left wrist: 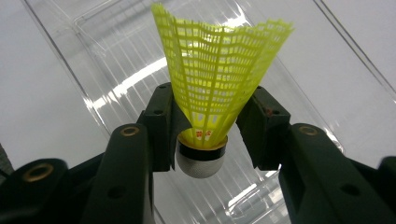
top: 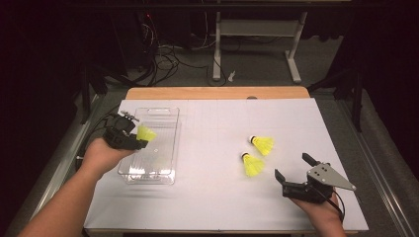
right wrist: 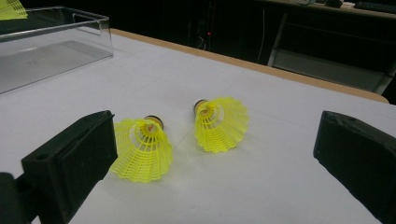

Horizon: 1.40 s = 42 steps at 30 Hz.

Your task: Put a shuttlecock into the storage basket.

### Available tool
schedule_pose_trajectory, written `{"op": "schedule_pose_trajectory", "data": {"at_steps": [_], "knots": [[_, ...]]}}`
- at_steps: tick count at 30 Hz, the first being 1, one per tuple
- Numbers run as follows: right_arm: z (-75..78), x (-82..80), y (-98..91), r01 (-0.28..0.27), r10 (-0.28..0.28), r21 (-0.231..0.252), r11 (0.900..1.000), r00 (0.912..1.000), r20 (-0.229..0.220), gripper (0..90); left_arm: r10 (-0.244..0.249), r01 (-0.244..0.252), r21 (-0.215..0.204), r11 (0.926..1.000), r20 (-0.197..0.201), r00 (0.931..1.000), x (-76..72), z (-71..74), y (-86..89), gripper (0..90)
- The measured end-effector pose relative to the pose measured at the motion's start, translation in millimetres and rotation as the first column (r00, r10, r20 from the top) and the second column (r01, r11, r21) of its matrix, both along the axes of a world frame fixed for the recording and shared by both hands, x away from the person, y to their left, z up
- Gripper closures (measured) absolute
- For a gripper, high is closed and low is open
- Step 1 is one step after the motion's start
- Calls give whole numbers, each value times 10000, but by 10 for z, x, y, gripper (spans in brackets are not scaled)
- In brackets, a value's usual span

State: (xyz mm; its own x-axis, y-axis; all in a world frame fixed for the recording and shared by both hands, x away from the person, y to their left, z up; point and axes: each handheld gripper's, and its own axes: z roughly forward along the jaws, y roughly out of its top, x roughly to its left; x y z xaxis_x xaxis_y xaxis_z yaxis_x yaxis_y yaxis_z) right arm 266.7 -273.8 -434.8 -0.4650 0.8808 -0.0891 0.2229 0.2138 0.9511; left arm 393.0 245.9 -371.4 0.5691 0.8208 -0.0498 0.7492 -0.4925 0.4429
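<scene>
My left gripper (top: pixel 139 132) is shut on a yellow shuttlecock (top: pixel 147 133) and holds it over the near-left part of a clear plastic bin (top: pixel 170 148). In the left gripper view the black jaws of my left gripper (left wrist: pixel 210 133) press the mesh skirt just above the white cork, and the shuttlecock (left wrist: pixel 217 79) points skirt-up over the bin's ribbed floor (left wrist: pixel 93 56). Two more yellow shuttlecocks (top: pixel 263 144) (top: pixel 253 165) lie on their sides on the white table. My right gripper (top: pixel 292 165) rests open just right of them, with nothing between its jaws.
The right gripper view looks across both loose shuttlecocks (right wrist: pixel 142 149) (right wrist: pixel 220 123) toward the bin (right wrist: pixel 56 37) at far left. The white sheet (top: pixel 217 197) covers a wooden table whose far edge (top: pixel 217 93) shows. Desk legs and cables stand on the floor behind.
</scene>
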Motion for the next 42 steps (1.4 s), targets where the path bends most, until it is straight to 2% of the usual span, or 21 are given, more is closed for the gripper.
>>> {"op": "schedule_pose_trajectory", "data": {"at_steps": [7,10,21,32,42], "knots": [[4,-6,2,4,-4,-8,10000,10000,23,0,-4,5,81,10000,-119,9999,30,-50,-32,592],[8,-14,-3,10,-10,-9,10000,10000,37,0,0,-1,-44,10000,-196,9998,44,-61,-40,592],[6,-13,-8,19,-19,-3,10000,10000,33,0,81,-74,150,9999,-463,9989,112,-163,-88,592],[2,-12,-2,-4,4,-22,10000,10000,14,0,253,-250,54,9997,-549,9982,143,-182,-56,589],[-10,0,-2,-4,4,-25,10000,10000,-24,0,519,-501,263,9984,-697,9962,230,-243,-17,585]]}}
